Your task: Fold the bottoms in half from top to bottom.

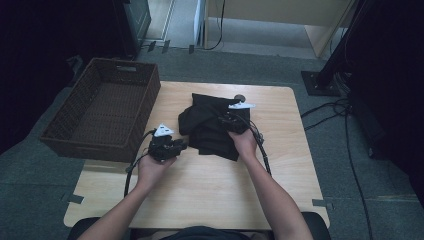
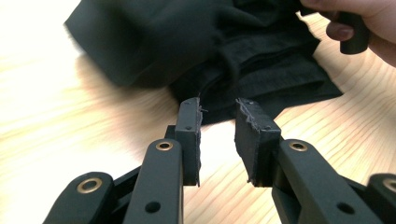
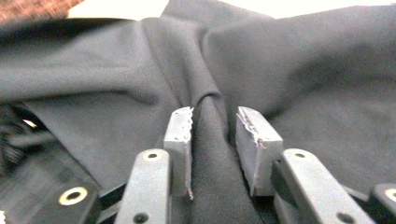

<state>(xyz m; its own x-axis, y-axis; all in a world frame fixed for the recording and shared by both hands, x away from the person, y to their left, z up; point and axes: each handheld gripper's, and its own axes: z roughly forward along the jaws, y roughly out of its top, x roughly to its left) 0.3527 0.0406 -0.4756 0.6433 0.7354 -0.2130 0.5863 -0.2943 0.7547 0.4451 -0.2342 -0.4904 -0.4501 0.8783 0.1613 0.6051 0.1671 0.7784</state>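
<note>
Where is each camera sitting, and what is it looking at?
High view: above the person's side, looking down on the table, black cloth and basket; both forearms show.
Left gripper view: on the left claw, facing the cloth's edge; its open jaws show.
Right gripper view: on the right claw, close over a cloth ridge.
All three share the cloth.

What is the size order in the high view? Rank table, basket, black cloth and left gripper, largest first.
1. table
2. basket
3. black cloth
4. left gripper
The basket sits partly off the table's left edge and stands taller, so it may look somewhat larger than it is.
</note>
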